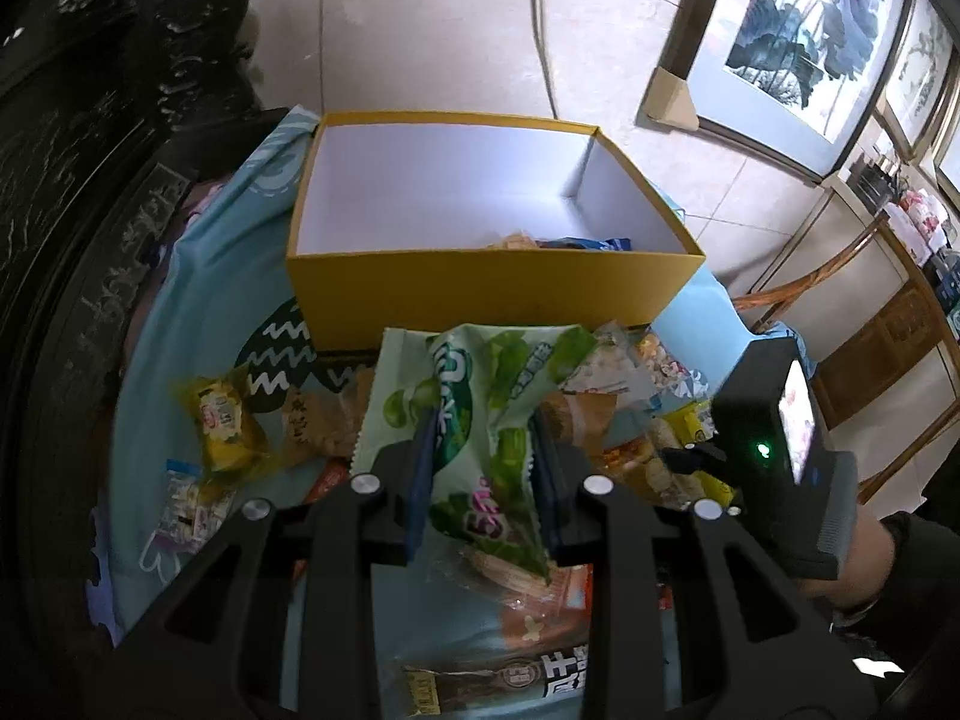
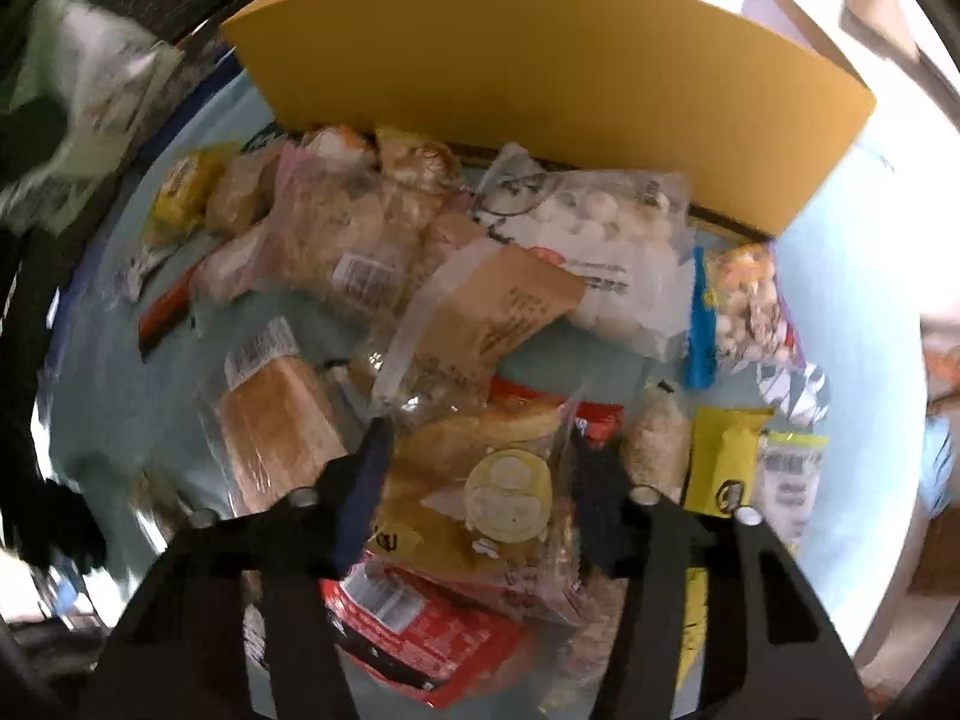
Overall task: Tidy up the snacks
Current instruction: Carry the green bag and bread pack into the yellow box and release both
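A yellow box (image 1: 492, 288) with a white inside stands open at the far side of the table, with a couple of snacks at its bottom. It also shows in the right wrist view (image 2: 540, 96). My left gripper (image 1: 483, 450) is shut on a green snack bag (image 1: 474, 396) and holds it above the snack pile, in front of the box. My right gripper (image 2: 480, 462) is open low over the pile, its fingers on either side of a clear packet with a round yellow label (image 2: 510, 498). My right gripper also shows at the right of the left wrist view (image 1: 690, 456).
Many loose snack packets lie on the light blue tablecloth (image 1: 150, 420): a yellow wrapped cake (image 1: 228, 426), a bag of white balls (image 2: 606, 240), a wrapped bread slice (image 2: 276, 426), a red packet (image 2: 420, 630). Dark carved furniture (image 1: 72, 180) stands at the left. Framed pictures (image 1: 798, 48) lean at the right.
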Motion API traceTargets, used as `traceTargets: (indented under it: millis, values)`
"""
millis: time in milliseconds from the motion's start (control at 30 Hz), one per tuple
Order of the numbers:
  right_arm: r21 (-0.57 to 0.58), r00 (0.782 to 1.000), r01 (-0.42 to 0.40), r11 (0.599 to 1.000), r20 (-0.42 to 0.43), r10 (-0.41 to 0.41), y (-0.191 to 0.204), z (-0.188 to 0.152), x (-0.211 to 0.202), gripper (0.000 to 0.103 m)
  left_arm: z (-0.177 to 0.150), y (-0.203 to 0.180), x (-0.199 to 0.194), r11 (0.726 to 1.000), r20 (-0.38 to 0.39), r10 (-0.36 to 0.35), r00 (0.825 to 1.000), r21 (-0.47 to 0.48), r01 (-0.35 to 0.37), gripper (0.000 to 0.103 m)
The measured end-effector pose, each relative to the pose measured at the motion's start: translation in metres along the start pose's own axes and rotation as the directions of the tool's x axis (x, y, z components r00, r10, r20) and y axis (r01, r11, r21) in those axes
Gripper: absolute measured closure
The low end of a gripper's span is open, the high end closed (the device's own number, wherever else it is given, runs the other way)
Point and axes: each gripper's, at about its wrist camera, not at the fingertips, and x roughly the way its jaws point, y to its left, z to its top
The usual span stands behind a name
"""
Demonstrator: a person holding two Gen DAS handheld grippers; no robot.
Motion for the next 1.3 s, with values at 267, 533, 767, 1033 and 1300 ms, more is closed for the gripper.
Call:
traceTargets:
  millis: [267, 533, 767, 1033, 1300]
  values:
    - [0.044, 0.994, -0.029, 0.999, 0.11, 0.024, -0.016, 0.002, -0.051, 0.057, 0.002, 0.004, 0.002, 1.0, 0.003, 0.006, 1.0, -0.006, -0.006, 0.074]
    - [0.066, 0.931, -0.067, 0.996, 0.362, 0.039, -0.037, 0.055, -0.138, 0.057, 0.044, -0.014, -0.01, 0.998, 0.083, -0.007, 0.997, 0.065, 0.002, 0.074]
    - [0.13, 0.901, -0.056, 0.99, 0.433, -0.006, -0.066, 0.132, -0.134, 0.056, 0.116, -0.014, 0.026, 0.997, 0.101, 0.004, 0.995, 0.081, -0.012, 0.073]
    - [0.238, 0.93, -0.039, 0.97, 0.365, -0.052, -0.111, 0.173, -0.077, 0.045, 0.16, 0.009, 0.081, 0.995, 0.113, 0.099, 0.989, -0.02, -0.097, 0.012]
    - [0.224, 0.917, -0.02, 0.974, 0.392, -0.071, -0.111, 0.126, -0.099, 0.039, 0.129, 0.007, 0.061, 0.995, 0.109, 0.096, 0.989, 0.027, -0.099, 0.012]
